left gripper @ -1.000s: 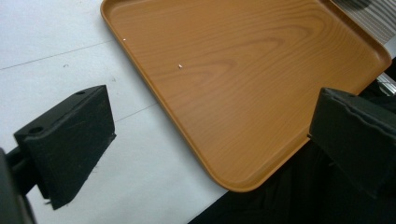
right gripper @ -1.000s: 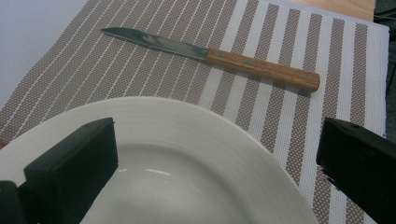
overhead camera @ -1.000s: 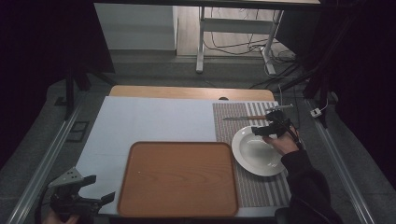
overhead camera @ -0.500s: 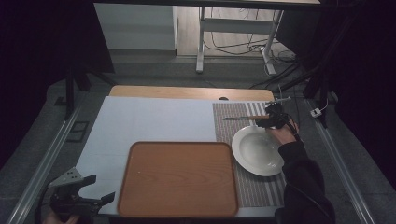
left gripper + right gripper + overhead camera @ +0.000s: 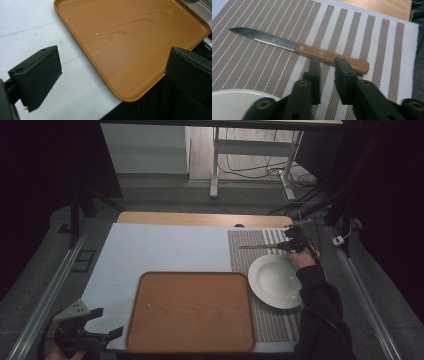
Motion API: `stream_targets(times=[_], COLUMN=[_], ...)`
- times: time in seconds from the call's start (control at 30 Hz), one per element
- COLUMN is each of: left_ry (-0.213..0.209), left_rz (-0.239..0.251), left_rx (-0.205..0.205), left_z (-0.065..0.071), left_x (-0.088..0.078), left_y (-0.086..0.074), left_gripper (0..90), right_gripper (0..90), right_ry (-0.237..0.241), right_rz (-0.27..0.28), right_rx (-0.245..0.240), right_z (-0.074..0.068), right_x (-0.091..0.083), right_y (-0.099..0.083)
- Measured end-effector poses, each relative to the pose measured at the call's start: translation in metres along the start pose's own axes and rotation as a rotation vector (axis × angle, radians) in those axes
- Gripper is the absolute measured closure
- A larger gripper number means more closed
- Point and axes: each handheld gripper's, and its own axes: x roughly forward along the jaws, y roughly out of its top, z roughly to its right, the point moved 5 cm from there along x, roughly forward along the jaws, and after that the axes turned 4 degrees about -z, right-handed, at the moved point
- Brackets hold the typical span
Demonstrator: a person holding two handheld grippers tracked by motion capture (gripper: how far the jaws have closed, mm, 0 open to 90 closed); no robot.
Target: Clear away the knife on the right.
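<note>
Right now the right gripper (image 5: 325, 62) sits at the knife (image 5: 297, 47), mid-frame in the right gripper view, on the striped placemat (image 5: 374, 40). Jaws have just been closing, narrow gap left, tips at the wooden handle; can't tell if they pinch it. Left gripper (image 5: 82, 332), lower left of the high view, jaws wide apart, holding nothing, beside the wooden tray (image 5: 130, 42). White plate (image 5: 275, 281) just below the knife.
</note>
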Motion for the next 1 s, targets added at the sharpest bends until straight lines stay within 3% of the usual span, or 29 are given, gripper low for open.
stream_targets(times=[0.1,0.27,0.5,0.67,1.0], left_ry=[0.000,0.002,0.003,0.004,0.008], left_rz=[0.000,0.004,0.001,0.002,0.005], left_rx=[-0.001,0.000,0.000,-0.002,-0.002], left_z=[0.000,0.001,0.001,0.000,0.000], left_x=[0.000,0.000,0.000,-0.001,-0.001], left_y=[0.000,0.000,0.000,-0.001,-0.001], left_gripper=[0.4,0.5,0.5,0.5,0.6], right_gripper=[89.7,90.0,90.0,90.0,90.0], right_ry=[0.013,0.016,0.001,-0.042,-0.073], right_rz=[-0.004,0.004,0.006,-0.012,-0.039], right_rx=[-0.001,-0.009,0.053,0.047,0.045], right_z=[0.003,0.005,0.010,0.015,0.024], right_x=[0.005,0.011,0.022,0.033,0.039], right_y=[0.002,0.008,0.018,0.022,0.019])
